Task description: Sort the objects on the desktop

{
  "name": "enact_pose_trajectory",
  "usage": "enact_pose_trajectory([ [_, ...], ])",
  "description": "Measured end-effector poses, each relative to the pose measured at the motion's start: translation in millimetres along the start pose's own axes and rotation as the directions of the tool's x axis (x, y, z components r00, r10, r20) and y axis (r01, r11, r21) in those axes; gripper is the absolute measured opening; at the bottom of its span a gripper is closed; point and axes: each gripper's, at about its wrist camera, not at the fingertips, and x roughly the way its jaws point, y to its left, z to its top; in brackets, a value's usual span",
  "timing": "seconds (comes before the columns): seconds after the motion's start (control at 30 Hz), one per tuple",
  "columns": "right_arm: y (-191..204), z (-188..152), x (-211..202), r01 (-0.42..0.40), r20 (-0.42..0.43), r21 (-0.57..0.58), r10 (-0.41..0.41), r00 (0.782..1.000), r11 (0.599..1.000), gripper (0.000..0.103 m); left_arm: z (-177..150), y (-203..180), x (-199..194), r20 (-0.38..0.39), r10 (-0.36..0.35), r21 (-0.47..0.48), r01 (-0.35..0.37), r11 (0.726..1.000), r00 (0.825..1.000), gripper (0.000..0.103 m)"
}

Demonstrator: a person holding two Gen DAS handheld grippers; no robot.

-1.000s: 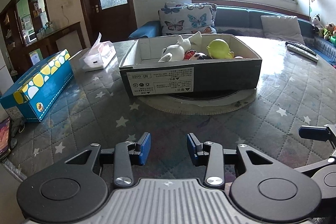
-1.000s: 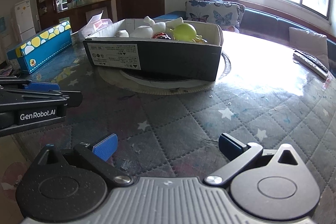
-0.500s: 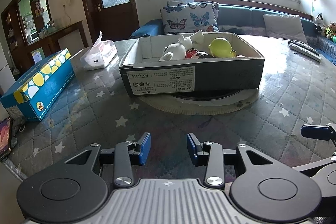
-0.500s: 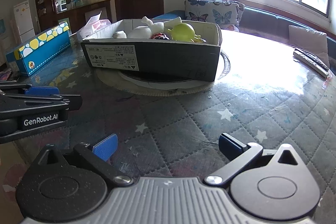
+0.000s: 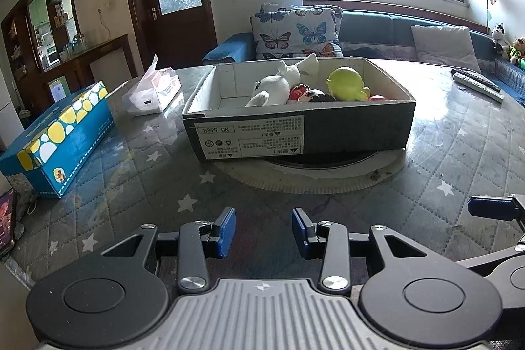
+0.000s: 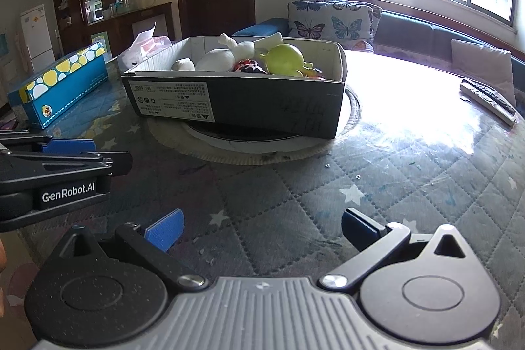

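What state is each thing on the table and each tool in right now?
Left tool: open, empty.
Right tool: open wide, empty.
Cardboard box: lidless, toys inside, sits on round turntable.
Yellow-green toy: in box.
White plush toy: in box.
Tissue pack: open, tissue sticking up.
Blue spotted box: lying flat.

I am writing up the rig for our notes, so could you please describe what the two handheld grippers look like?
Both are matte black. The left gripper and right gripper each have a ribbed grey centre plate, two round black discs, silver pivot screws and linkage arms ending in blue finger pads. White "GenRobot.AI" lettering marks the left gripper's side. No cables or sleeves show.
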Motion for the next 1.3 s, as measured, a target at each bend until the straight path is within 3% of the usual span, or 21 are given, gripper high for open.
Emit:
enact_pose_trajectory([
  [1.3,-2,53,49,-0.025,-0.040,0.020,0.025,0.999,0.999,0.103,47,11,44,-0.010,0.019,0.008,-0.019,1.000,1.000,0.040],
])
